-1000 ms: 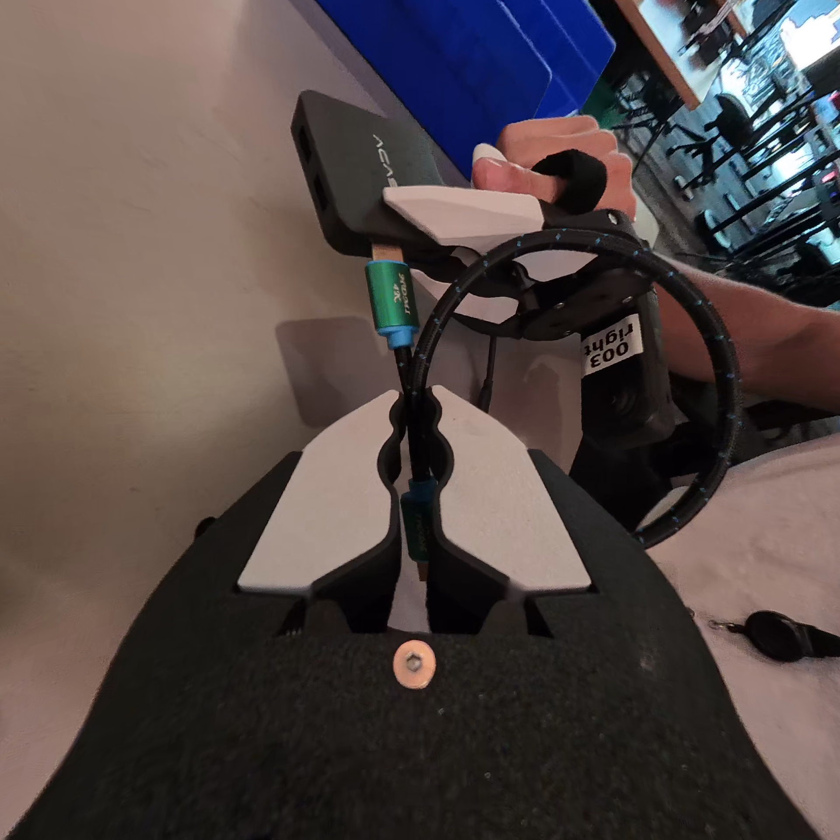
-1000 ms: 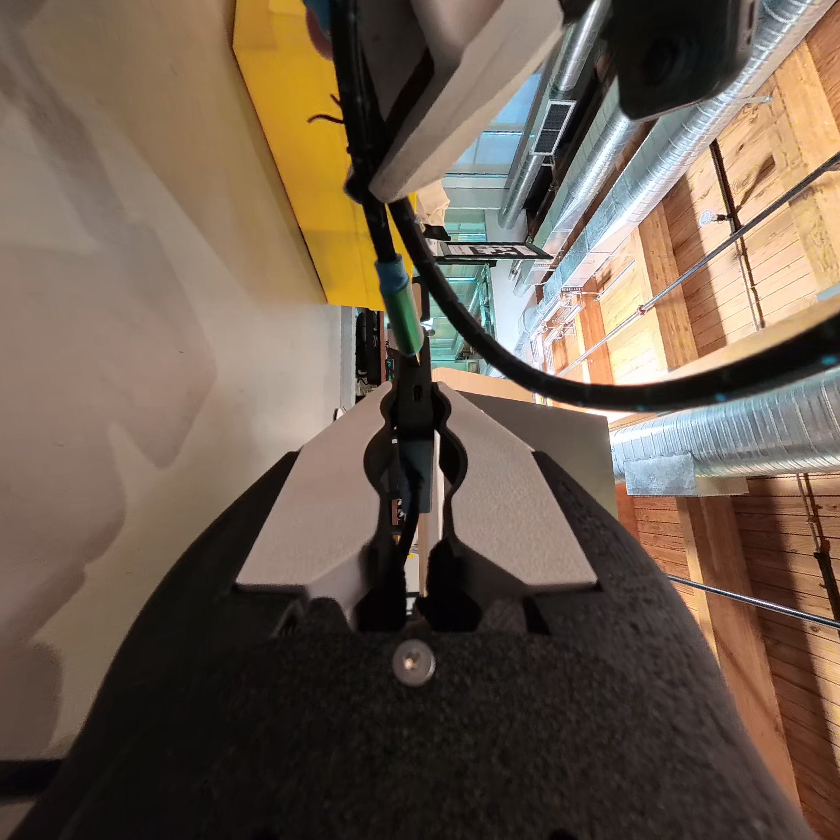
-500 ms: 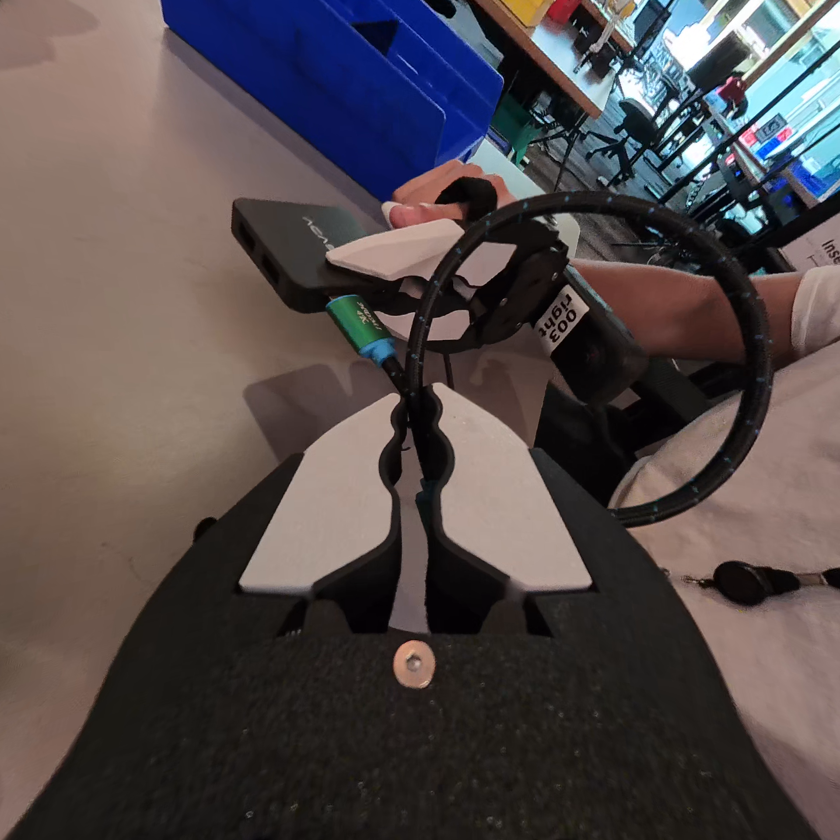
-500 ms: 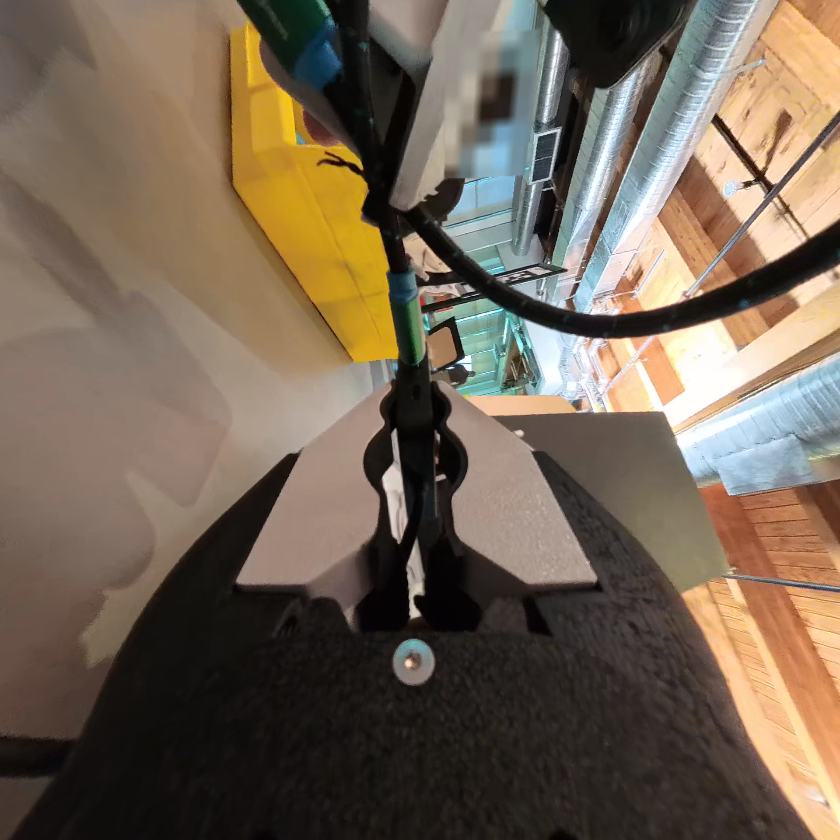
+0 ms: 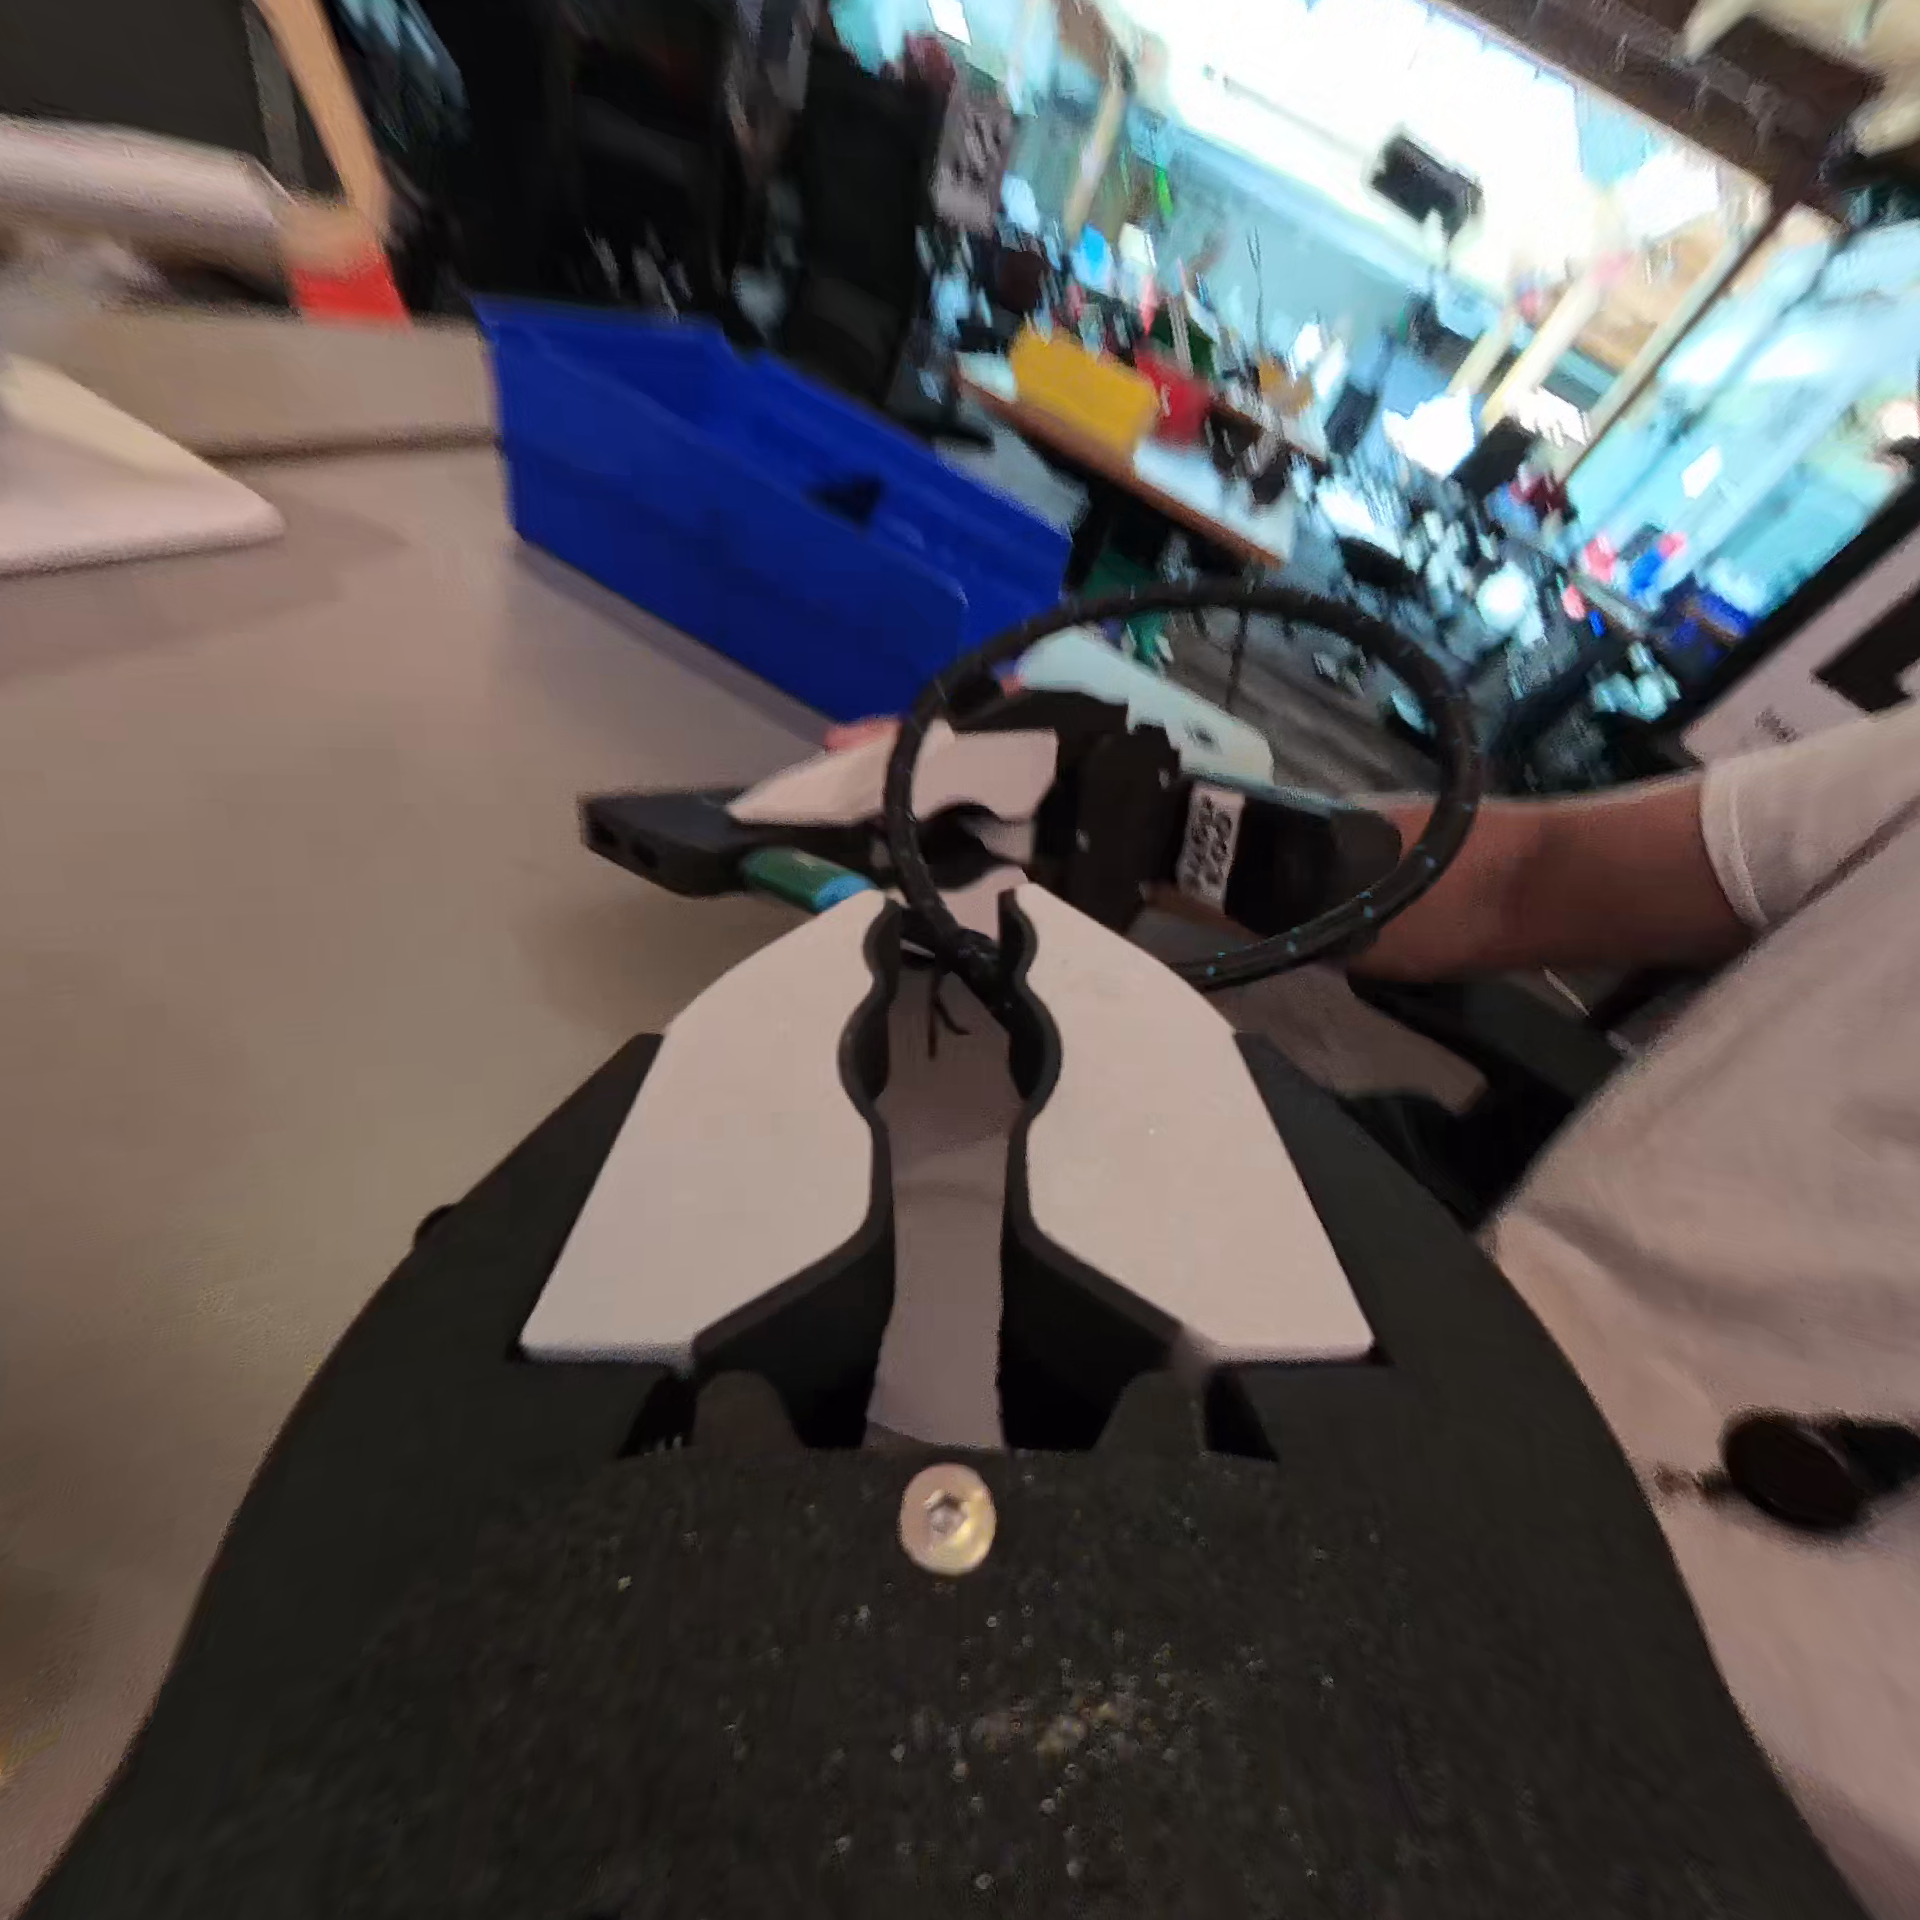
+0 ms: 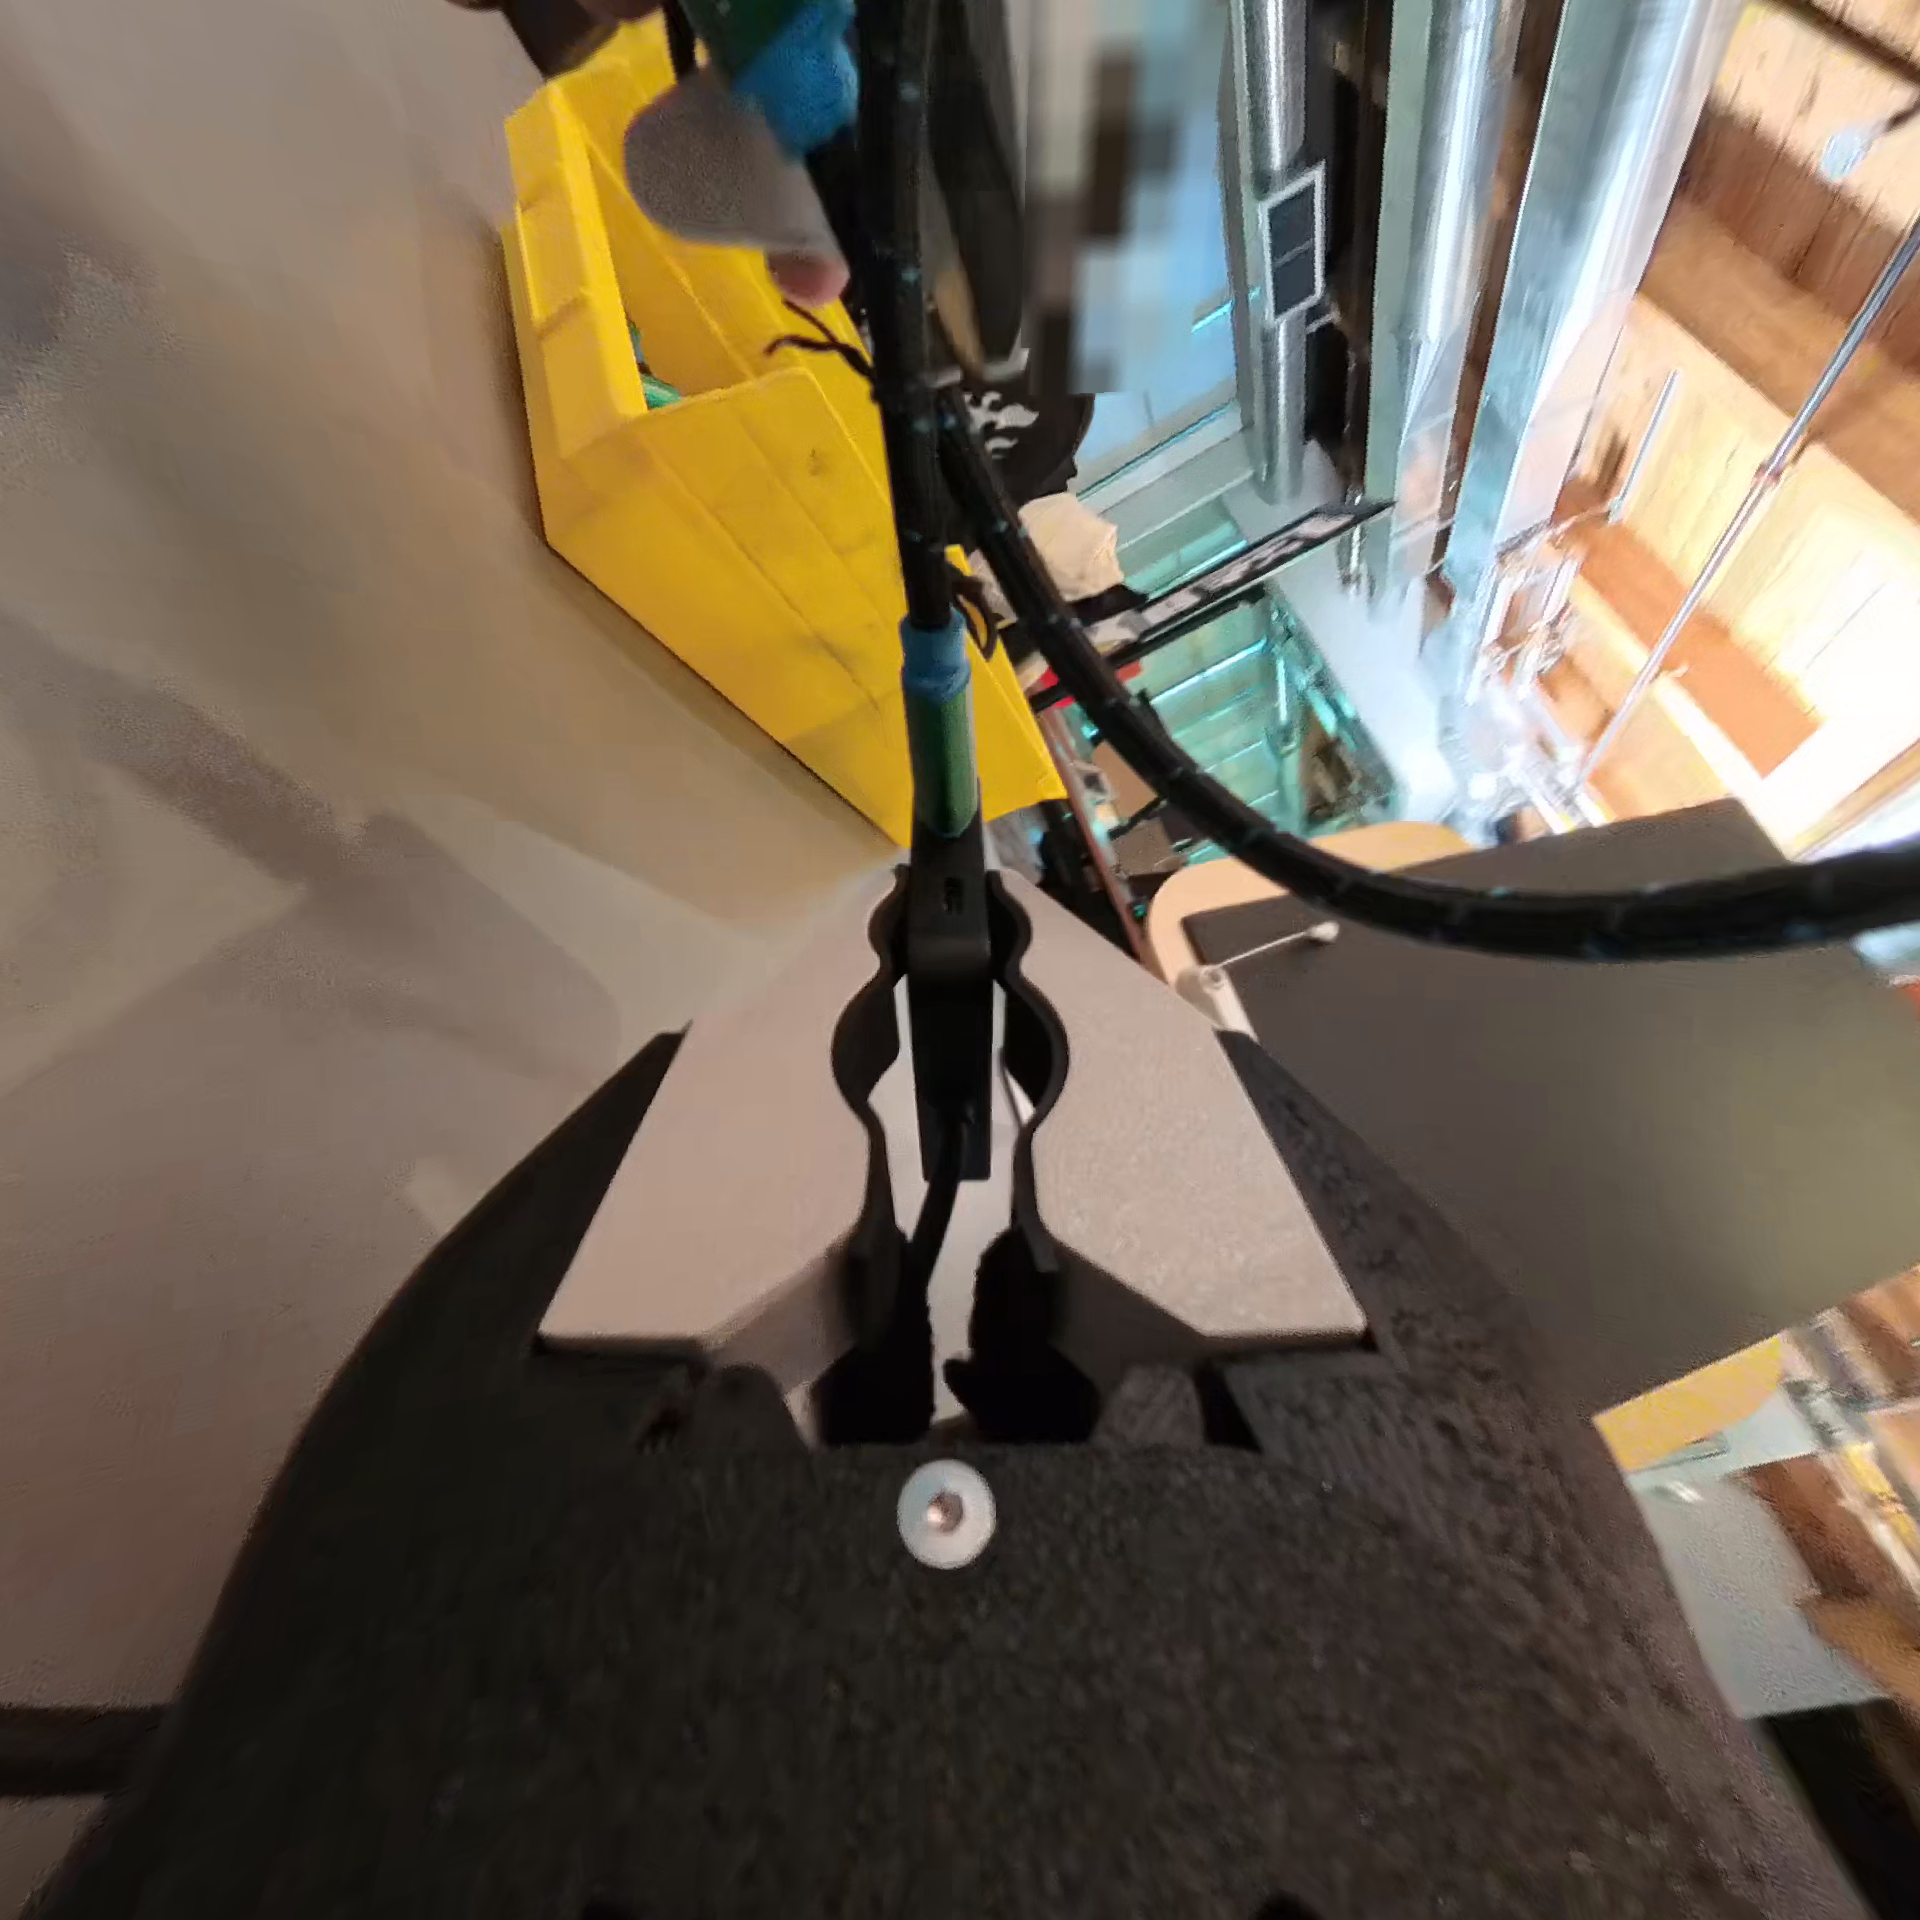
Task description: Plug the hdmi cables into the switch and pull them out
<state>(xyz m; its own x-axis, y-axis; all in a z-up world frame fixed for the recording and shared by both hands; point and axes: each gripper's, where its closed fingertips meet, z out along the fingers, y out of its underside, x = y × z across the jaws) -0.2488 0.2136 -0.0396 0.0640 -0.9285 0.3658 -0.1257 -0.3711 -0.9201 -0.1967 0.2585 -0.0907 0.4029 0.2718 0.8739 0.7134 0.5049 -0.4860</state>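
Observation:
My right gripper (image 6: 945,894) is shut on the black HDMI switch (image 6: 945,997), seen edge-on between its fingers. A green plug (image 6: 940,748) with a blue collar sits in the switch's port. Its black braided cable (image 6: 1195,800) loops round and runs up to my left gripper. In the left wrist view the switch (image 5: 665,831) is held level above the table, with the green plug (image 5: 800,873) in its near side. My left gripper (image 5: 948,914) has its jaws slightly apart, with the cable (image 5: 961,951) lying between the tips. The cable's other plug (image 6: 774,52) hangs by the left gripper's finger (image 6: 717,187).
A blue bin (image 5: 727,520) stands on the table behind the switch. A yellow bin (image 6: 727,540) stands on the table beyond the right gripper. A person's forearm (image 5: 1538,894) reaches in from the right. A black panel (image 6: 1558,1091) is to the right.
My left gripper's jaws have widened around the cable and its view has tilted up to level. The second plug is no longer between the left fingers. The right gripper still holds the switch.

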